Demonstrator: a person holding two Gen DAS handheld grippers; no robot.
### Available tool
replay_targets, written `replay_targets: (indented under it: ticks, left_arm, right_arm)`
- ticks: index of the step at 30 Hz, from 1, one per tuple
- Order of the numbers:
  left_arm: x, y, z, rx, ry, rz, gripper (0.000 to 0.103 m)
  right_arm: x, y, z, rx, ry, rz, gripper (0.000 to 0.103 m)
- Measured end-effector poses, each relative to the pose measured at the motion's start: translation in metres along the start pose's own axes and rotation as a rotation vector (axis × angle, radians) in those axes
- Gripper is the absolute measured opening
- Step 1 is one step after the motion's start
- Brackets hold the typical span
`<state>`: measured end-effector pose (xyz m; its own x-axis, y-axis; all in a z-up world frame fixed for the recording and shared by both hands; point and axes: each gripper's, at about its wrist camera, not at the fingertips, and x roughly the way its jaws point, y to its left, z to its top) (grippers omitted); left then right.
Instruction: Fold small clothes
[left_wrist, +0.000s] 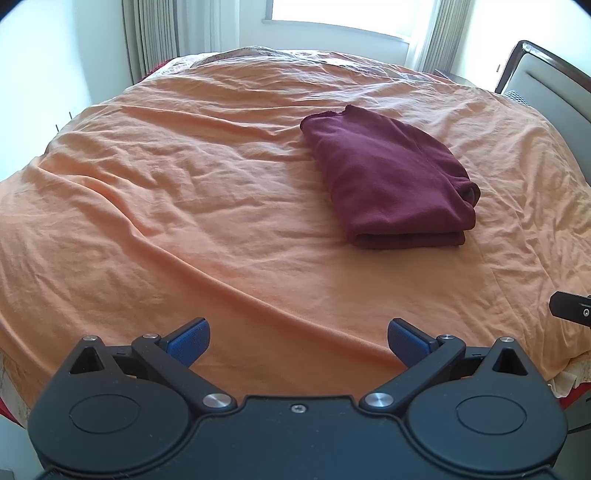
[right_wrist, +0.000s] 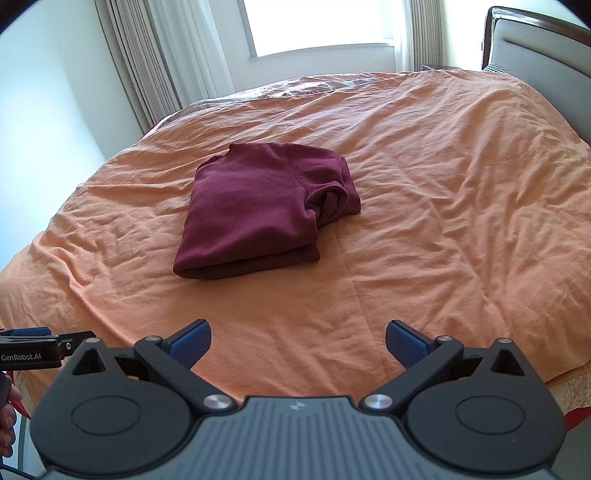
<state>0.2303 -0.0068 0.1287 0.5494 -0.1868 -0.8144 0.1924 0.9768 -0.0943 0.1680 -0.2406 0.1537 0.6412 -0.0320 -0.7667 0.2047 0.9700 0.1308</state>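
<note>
Orange sheet (left_wrist: 221, 206) covers the bed, wrinkled all over, with a bright window (right_wrist: 317, 26) and curtains (right_wrist: 147, 62) at the top of both frames. We see the garment (left_wrist: 388, 181), dark red and folded into a thick bundle, lying on the sheet right of centre in the left wrist frame and left of centre in the right one. Our left tongs (left_wrist: 298, 345) and right tongs (right_wrist: 298, 345) both stand spread wide at the bottom, holding nothing, well apart from the garment.
</note>
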Motion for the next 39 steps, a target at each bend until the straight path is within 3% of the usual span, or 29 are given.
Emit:
replay_targets:
  ticks: [39]
  left_arm:
    - [0.012,0.012,0.004,0.001,0.021,-0.013,0.102]
  right_arm:
    - [0.010,0.009,0.003,0.004,0.022,-0.013,0.103]
